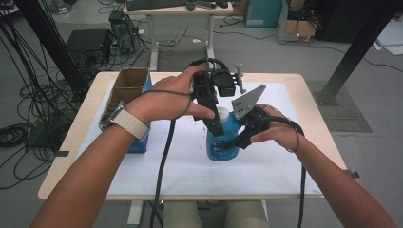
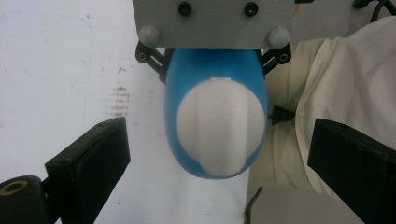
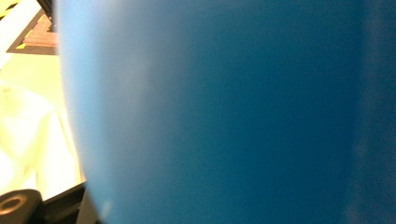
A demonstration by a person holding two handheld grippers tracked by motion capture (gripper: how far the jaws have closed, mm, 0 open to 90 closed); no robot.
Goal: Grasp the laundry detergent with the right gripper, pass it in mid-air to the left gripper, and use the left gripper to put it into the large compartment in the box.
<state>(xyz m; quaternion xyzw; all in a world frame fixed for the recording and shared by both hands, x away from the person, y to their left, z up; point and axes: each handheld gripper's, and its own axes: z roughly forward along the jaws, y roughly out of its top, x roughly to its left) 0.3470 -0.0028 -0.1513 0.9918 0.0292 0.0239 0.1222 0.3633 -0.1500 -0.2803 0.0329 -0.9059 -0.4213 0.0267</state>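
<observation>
blue bottle (image 1: 222, 137) stood upright on the tabletop (image 1: 285, 161), white cap (image 2: 220, 128) on top; right gripper (image 1: 240, 137) clamped its body, left gripper (image 1: 215, 124) jaws apart above the cap.

place: lab | signs: floor cables (image 1: 28, 95); black rig frame (image 1: 361, 42); keyboard desk (image 1: 178, 8)

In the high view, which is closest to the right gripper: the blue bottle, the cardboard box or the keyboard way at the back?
1. Blue bottle: clamped in the right gripper.
2. Cardboard box: at the table's left side.
3. Keyboard: on the far desk.
</observation>
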